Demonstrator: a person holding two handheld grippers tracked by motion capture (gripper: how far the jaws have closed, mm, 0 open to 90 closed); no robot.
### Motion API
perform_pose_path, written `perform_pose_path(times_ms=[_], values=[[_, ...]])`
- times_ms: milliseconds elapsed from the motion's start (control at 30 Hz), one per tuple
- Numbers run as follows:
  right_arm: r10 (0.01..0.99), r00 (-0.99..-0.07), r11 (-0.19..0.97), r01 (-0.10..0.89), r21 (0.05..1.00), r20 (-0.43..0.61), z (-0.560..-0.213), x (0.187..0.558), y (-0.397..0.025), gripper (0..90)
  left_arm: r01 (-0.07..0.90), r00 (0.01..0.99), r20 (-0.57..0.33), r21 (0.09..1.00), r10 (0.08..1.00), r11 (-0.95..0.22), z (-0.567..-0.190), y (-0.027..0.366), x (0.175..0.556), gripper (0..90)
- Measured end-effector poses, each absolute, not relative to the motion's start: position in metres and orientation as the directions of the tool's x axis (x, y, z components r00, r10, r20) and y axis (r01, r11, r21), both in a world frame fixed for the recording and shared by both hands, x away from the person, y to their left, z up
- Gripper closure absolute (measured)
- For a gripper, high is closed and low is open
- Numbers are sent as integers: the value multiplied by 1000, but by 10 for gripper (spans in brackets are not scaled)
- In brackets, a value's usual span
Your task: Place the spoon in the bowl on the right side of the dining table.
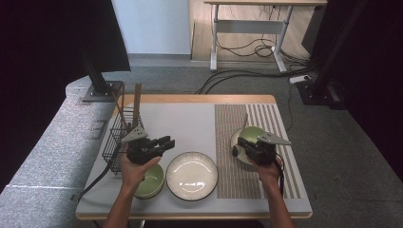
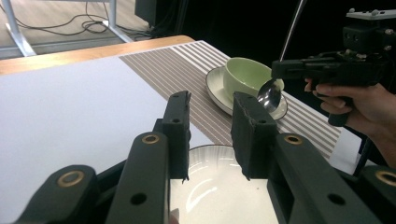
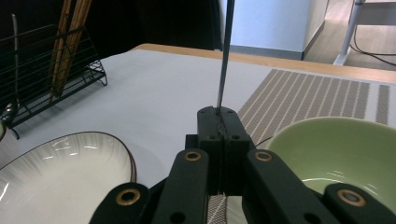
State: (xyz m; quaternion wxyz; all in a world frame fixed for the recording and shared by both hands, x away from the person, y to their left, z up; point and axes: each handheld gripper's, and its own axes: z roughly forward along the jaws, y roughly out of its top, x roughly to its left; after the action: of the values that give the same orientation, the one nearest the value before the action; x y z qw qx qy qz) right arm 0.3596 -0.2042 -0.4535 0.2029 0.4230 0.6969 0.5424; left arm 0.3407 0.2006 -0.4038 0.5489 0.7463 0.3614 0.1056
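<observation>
My right gripper (image 3: 219, 114) is shut on a metal spoon (image 3: 226, 46), whose thin handle rises straight up from the jaws. From the left gripper view, the spoon's bowl (image 2: 270, 97) hangs below the right gripper (image 2: 276, 70), just over a white saucer (image 2: 215, 86) that carries a pale green bowl (image 2: 245, 74). In the high view that green bowl (image 1: 253, 134) sits on the striped mat, with the right gripper (image 1: 236, 148) at its left side. My left gripper (image 2: 210, 100) is open with nothing between its fingers, hovering over a white plate (image 2: 219, 191). The left gripper (image 1: 167, 142) is left of centre.
A second green bowl (image 1: 151, 183) sits at the front left beside the white plate (image 1: 191, 175). A black wire rack (image 1: 116, 137) holding wooden chopsticks (image 1: 137, 102) stands at the left edge. A striped placemat (image 1: 280, 118) covers the table's right part.
</observation>
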Motion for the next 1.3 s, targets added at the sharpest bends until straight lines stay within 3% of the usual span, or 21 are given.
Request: perform_pose_path(times_ms=[1300], values=[[854,-476,-21,377,926,213,-455,370,-238,898,445,695,-250,886,674,-130,-413,224,335,671]])
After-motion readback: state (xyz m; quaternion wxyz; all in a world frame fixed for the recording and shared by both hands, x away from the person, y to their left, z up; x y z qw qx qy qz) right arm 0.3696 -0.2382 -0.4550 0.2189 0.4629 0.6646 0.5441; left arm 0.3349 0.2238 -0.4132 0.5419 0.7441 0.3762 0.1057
